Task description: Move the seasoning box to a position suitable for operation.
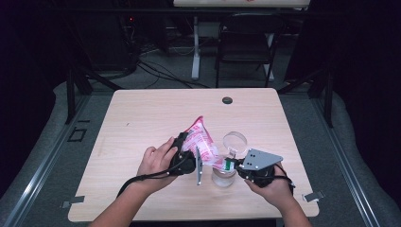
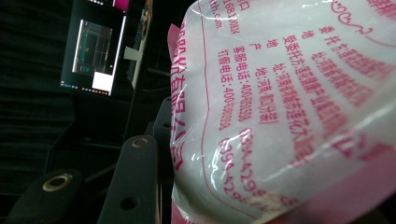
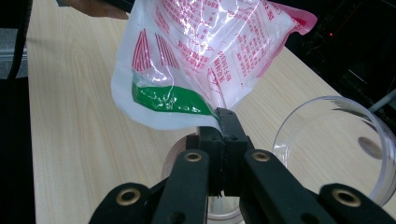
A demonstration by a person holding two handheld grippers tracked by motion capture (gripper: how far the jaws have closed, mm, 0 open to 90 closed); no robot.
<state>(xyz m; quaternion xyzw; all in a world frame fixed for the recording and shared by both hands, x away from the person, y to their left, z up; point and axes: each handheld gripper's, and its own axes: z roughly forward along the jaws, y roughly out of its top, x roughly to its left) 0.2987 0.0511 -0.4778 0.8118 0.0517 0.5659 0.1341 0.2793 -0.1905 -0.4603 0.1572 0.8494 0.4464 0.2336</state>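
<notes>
The pink-and-white printed plastic bag (image 1: 202, 142) is held tilted above the clear glass jar (image 1: 223, 176). The left gripper (image 1: 185, 156) clamps its upper body; the right gripper (image 3: 223, 126), jaws closed, pinches its lower green-banded corner directly over the jar mouth. Judged step: emptying the bag. The next move calls for steadying the corner over the jar, beside which lies a clear round lid (image 1: 235, 141).

My left tool (image 1: 191, 158) and right tool (image 1: 235, 164) hold a bag (image 1: 202, 142) between them above the tabletop (image 1: 142, 118), near its front edge. A jar (image 1: 223, 176) stands on the tabletop under the bag's lower end, just left of my right tool. A lid (image 1: 235, 141) lies just behind the jar. A chair (image 1: 246, 42) stands beyond the tabletop's far edge.
</notes>
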